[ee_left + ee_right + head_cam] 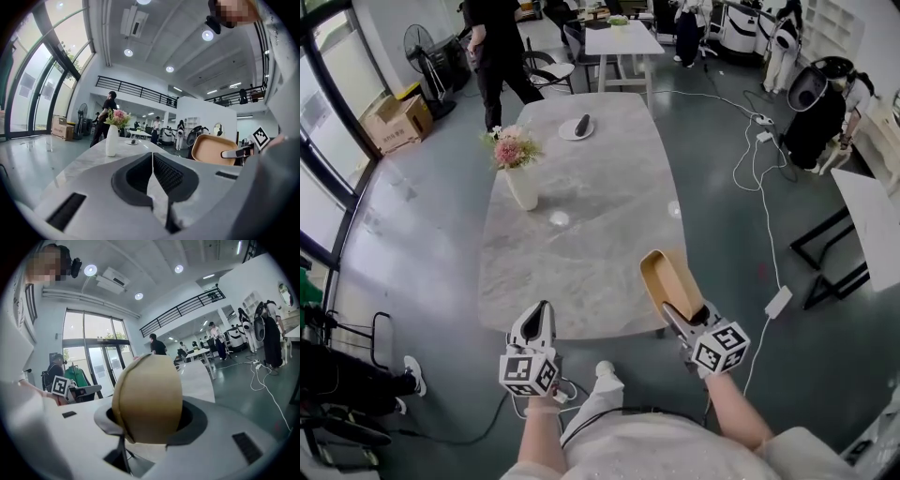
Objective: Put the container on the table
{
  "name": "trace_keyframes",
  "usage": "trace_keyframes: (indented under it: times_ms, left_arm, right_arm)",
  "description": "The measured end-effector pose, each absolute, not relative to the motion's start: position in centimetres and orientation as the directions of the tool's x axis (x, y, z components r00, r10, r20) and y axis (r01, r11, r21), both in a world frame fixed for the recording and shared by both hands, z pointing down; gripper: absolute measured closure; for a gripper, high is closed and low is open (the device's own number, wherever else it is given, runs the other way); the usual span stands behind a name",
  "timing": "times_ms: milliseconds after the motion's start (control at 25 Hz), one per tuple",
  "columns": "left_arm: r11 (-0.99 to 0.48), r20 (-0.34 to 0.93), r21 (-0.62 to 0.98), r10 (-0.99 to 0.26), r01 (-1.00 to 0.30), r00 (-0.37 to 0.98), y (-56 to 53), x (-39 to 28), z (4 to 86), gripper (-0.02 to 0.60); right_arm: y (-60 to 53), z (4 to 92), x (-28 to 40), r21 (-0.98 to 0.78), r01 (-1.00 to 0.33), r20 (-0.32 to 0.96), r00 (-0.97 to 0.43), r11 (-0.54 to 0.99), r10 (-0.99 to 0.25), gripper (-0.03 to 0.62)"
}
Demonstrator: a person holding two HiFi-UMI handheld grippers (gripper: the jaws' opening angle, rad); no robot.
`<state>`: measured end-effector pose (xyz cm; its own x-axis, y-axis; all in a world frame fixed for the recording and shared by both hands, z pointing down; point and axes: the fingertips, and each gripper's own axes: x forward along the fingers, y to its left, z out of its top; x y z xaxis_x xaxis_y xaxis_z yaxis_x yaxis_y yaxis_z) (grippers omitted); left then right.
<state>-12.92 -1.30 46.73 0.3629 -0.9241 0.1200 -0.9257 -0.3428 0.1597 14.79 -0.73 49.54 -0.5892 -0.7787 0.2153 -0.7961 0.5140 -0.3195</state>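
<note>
A tan oval container (pixel 668 279) hangs on edge over the near right corner of the grey marble table (pixel 600 197). My right gripper (pixel 680 315) is shut on its lower rim. In the right gripper view the container (pixel 147 397) fills the space between the jaws and hides the fingertips. The left gripper view shows the container (pixel 213 149) off to the right. My left gripper (pixel 541 315) hovers at the table's near edge, left of the container, its jaws shut with nothing in them (pixel 152 157).
A white vase of pink flowers (pixel 517 169) stands at the table's left. A plate with a dark object (pixel 578 128) lies at the far end. Cables and a white adapter (pixel 778 302) lie on the floor at right. A person in black (pixel 497 47) stands beyond the table.
</note>
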Motion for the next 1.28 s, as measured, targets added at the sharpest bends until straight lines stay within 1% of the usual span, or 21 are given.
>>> trace_keyframes:
  times_ms: [240, 560, 720, 1080, 1280]
  left_arm:
    - [-0.345, 0.125, 0.177, -0.921, -0.922, 0.369, -4.8, -15.3, 47.9, 0.571]
    - [-0.381, 0.151, 0.154, -0.903, -0.912, 0.403, -8.5, -17.0, 48.8, 0.571]
    - [-0.371, 0.161, 0.166, -0.904, -0.914, 0.396, -9.6, -18.1, 49.3, 0.571]
    - [-0.419, 0.196, 0.182, -0.871, -0.889, 0.451, -12.5, -16.8, 50.8, 0.571]
    - [-0.417, 0.203, 0.188, -0.870, -0.889, 0.450, -15.3, -16.3, 51.0, 0.571]
  right_arm:
    - [-4.0, 50.0, 12.4, -0.320, -0.804, 0.226, -0.578, 0.501, -0.784, 0.384]
    - [-8.0, 50.2, 10.3, -0.341, -0.816, 0.226, -0.554, 0.468, -0.801, 0.384]
    - [-8.9, 50.8, 9.1, -0.368, -0.814, 0.255, -0.554, 0.450, -0.793, 0.384]
    - [-12.5, 52.2, 9.3, -0.421, -0.816, 0.293, -0.536, 0.397, -0.791, 0.382]
    - [-15.4, 53.3, 8.9, -0.443, -0.803, 0.306, -0.553, 0.399, -0.775, 0.382]
